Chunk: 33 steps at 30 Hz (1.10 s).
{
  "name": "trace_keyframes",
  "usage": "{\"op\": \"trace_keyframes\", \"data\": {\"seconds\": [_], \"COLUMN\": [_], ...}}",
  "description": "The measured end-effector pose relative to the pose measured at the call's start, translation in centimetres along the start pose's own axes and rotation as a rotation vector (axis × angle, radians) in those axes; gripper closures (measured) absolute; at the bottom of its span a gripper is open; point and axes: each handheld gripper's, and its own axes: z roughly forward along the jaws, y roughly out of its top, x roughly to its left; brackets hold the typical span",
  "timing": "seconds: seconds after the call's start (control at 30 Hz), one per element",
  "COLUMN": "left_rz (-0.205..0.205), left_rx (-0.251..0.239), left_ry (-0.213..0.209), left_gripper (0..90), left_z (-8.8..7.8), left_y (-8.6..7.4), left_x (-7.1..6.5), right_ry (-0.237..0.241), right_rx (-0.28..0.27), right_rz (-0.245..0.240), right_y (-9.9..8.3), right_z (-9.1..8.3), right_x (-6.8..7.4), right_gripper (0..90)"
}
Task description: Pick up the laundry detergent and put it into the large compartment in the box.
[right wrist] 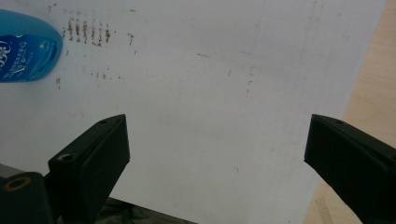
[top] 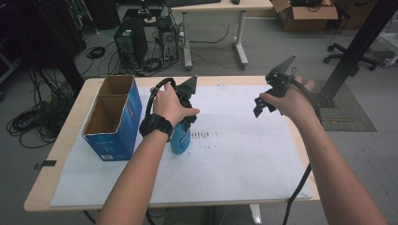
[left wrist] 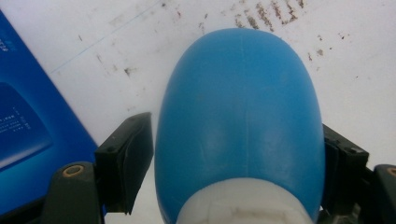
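Observation:
A blue plastic bottle (top: 180, 139) with a white top stands upright on the white paper sheet (top: 244, 159), just right of the blue box. My left gripper (top: 184, 112) comes down over it from above, under the person's hand. In the left gripper view the bottle (left wrist: 240, 107) sits between the jaws: the right jaw touches its side and a thin gap shows at the left jaw. My right gripper (top: 263, 105) hovers open above the sheet's right half, with nothing between its fingers (right wrist: 217, 135). That view catches the bottle's label (right wrist: 25, 46) at the top left.
An open-topped blue cardboard box (top: 112, 112) with two compartments stands at the table's left, close to the bottle (left wrist: 28, 126). Brown smudges (top: 201, 135) mark the paper beside the bottle. The wooden table edge (right wrist: 373, 84) lies right of the sheet. Computers, cables and a desk stand beyond.

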Motion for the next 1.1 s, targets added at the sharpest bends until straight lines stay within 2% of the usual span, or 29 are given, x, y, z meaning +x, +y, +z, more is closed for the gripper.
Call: {"op": "trace_keyframes", "data": {"seconds": [1.1], "left_rz": [0.001], "left_rx": [-0.002], "left_ry": [-0.013], "left_gripper": [37.0], "left_z": [-0.3], "left_y": [0.09], "left_x": [-0.07], "right_ry": [0.002], "right_rx": [0.003], "right_rz": [0.007], "right_y": [-0.24], "right_z": [0.07], "right_x": [-0.28], "right_gripper": [6.8]}}
